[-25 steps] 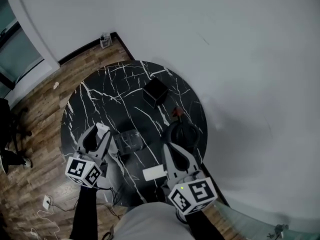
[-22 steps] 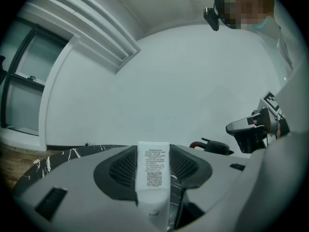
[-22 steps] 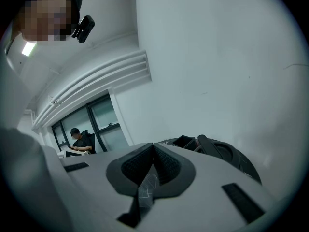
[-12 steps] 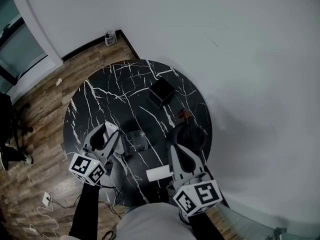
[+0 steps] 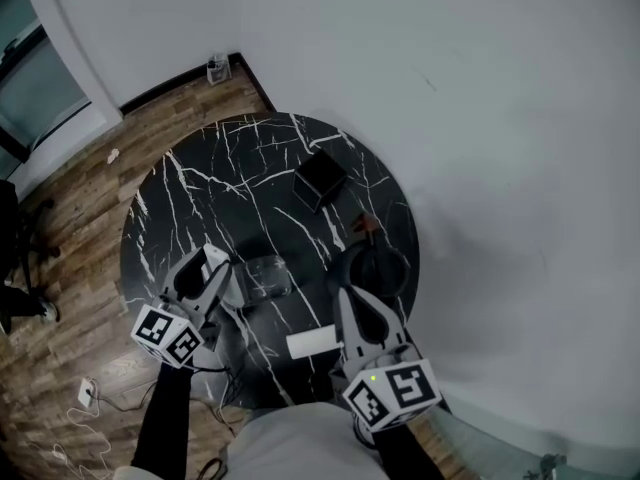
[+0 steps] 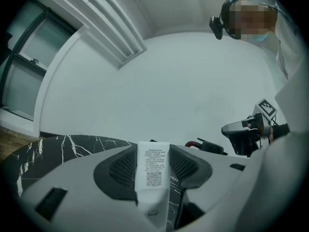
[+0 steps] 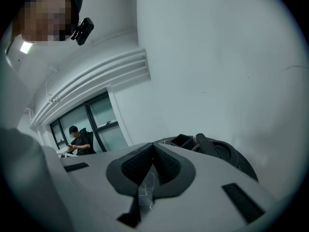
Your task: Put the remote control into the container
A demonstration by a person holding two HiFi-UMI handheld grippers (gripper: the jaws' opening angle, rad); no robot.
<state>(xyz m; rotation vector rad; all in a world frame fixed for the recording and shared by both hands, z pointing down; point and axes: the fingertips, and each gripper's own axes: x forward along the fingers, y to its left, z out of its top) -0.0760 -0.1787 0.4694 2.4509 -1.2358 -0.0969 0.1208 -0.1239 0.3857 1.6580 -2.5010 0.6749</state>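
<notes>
Black open box (image 5: 318, 180) at far side of worktop (image 5: 200, 188); interior dark, contents unreadable. Clear container (image 5: 266, 278) mid-worktop, just right of left gripper (image 5: 203, 266); contents not discernible. Left fingers clamped on white remote control (image 6: 153, 173), label with QR code facing camera, held outside container. Right gripper (image 5: 347, 298) fingers pressed together, gripping nothing, beside white flat item (image 5: 310, 344). Versus earlier frames: remote still in grip, same spot beside clear container; right gripper unchanged.

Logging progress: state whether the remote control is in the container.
Out: the left gripper clamps the remote control; the clear container stands beside.
</notes>
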